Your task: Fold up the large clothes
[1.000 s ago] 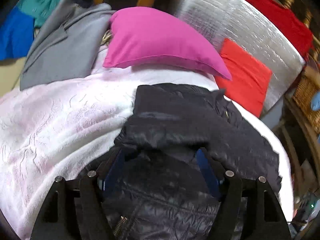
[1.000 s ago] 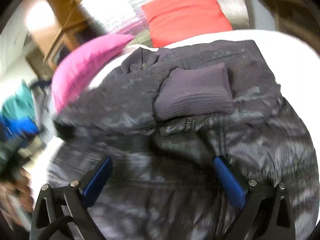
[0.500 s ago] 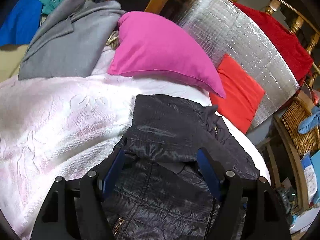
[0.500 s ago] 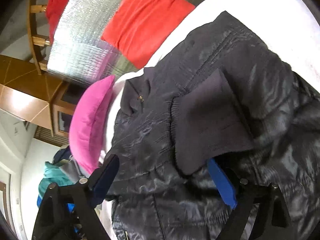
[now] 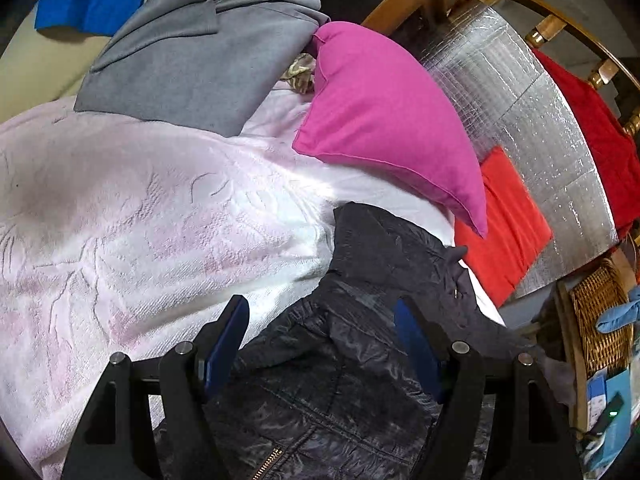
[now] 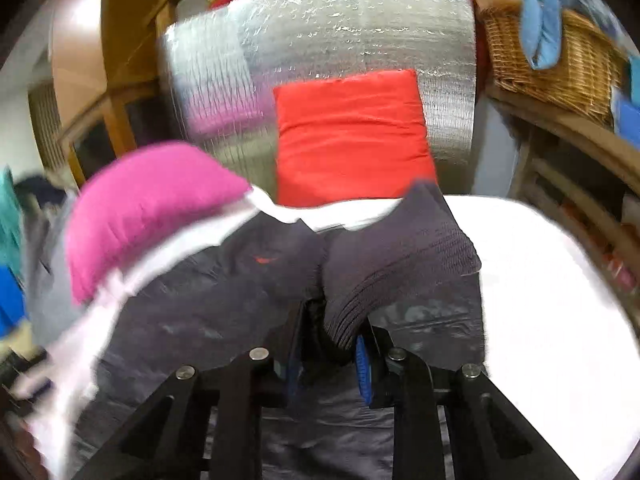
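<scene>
Below the magenta pillow [image 5: 384, 120], black puffer jacket [image 5: 352, 380] on the bedspread [image 5: 120, 220]. My right gripper [image 6: 334, 344] has just closed, pinching its ribbed cuff [image 6: 396, 268]; sleeve fold can begin. Left gripper [image 5: 320, 344] gapes wide over the jacket, gripping nothing.

A bed under a pale pink blanket [image 5: 120, 216] fills the room; at its head a wooden rail [image 5: 560, 20] backs a silver quilted panel [image 5: 520, 92]; a wicker basket [image 6: 560, 64] sits on wooden shelves [image 6: 580, 168] beside the bed; warm indoor light.
</scene>
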Available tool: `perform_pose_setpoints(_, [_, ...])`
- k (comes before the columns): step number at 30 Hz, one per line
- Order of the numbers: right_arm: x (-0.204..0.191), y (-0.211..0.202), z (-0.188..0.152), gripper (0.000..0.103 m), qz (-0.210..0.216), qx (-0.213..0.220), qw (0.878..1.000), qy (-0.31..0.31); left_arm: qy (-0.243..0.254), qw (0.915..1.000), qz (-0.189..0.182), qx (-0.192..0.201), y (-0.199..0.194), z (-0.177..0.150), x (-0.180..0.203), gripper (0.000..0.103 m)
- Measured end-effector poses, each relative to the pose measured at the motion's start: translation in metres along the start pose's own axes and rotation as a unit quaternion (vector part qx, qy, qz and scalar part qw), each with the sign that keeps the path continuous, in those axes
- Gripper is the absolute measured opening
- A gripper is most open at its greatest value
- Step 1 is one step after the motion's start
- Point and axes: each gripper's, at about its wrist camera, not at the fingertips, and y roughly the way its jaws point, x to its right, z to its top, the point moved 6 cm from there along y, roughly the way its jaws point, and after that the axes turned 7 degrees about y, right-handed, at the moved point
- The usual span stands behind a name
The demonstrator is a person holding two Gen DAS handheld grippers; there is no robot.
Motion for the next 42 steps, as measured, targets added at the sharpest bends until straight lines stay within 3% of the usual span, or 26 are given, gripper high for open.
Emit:
perform_pose_setpoints(3, [0.021, 0.043, -0.036, 0.025, -0.006, -0.072, 0.997, 0.032, 0.02, 0.9997, 0.003, -0.012, 0.006, -0.004, 0.005, 0.075])
perform_pose_setpoints(8, [0.043, 0.067, -0.058, 0.033, 0.022, -0.118, 0.989, 0.091, 0.037, 0.9989, 0.017, -0.024, 0.015, -0.008, 0.009, 0.075])
perform_pose_setpoints(10, [0.043, 0.065, -0.058, 0.051, 0.044, -0.137, 0.985, 0.098, 0.04, 0.9988, 0.015, -0.023, 0.015, -0.009, 0.011, 0.075])
perform_pose_setpoints(11, [0.041, 0.06, -0.058, 0.069, 0.05, -0.138, 0.984, 0.1, 0.045, 0.9987, 0.015, -0.021, 0.014, -0.01, 0.013, 0.075])
perform_pose_setpoints(12, [0.04, 0.056, -0.058, 0.08, 0.054, -0.138, 0.984, 0.103, 0.049, 0.9985, 0.015, -0.02, 0.013, -0.01, 0.015, 0.075])
perform_pose_setpoints(19, [0.041, 0.012, -0.052, 0.081, 0.068, -0.138, 0.978, 0.143, 0.064, 0.9978, 0.018, -0.008, 0.004, -0.009, 0.02, 0.075])
perform_pose_setpoints(22, [0.023, -0.009, -0.036, 0.08, 0.115, -0.108, 0.977, 0.143, 0.069, 0.9974, 0.02, -0.005, 0.002, -0.008, 0.022, 0.075])
perform_pose_setpoints(25, [-0.009, -0.013, -0.017, 0.083, 0.222, -0.085, 0.958, 0.16, 0.075, 0.997, 0.019, -0.009, 0.004, -0.011, 0.026, 0.075])
perform_pose_setpoints(31, [-0.04, 0.031, -0.029, 0.086, 0.266, -0.121, 0.93, 0.221, 0.076, 0.9962, 0.029, -0.03, 0.014, -0.018, 0.023, 0.075])
perform_pose_setpoints(37, [-0.124, 0.053, -0.034, 0.087, 0.378, -0.151, 0.886, 0.22, 0.065, 0.9971, 0.033, -0.02, 0.01, -0.012, 0.018, 0.076])
perform_pose_setpoints(40, [-0.131, 0.093, -0.065, 0.087, 0.334, -0.201, 0.898, 0.203, 0.07, 0.9966, 0.031, -0.028, 0.014, -0.014, 0.019, 0.075])
perform_pose_setpoints(42, [-0.121, 0.108, -0.08, 0.081, 0.317, -0.214, 0.895, 0.231, 0.075, 0.9962, 0.032, -0.03, 0.015, -0.015, 0.019, 0.076])
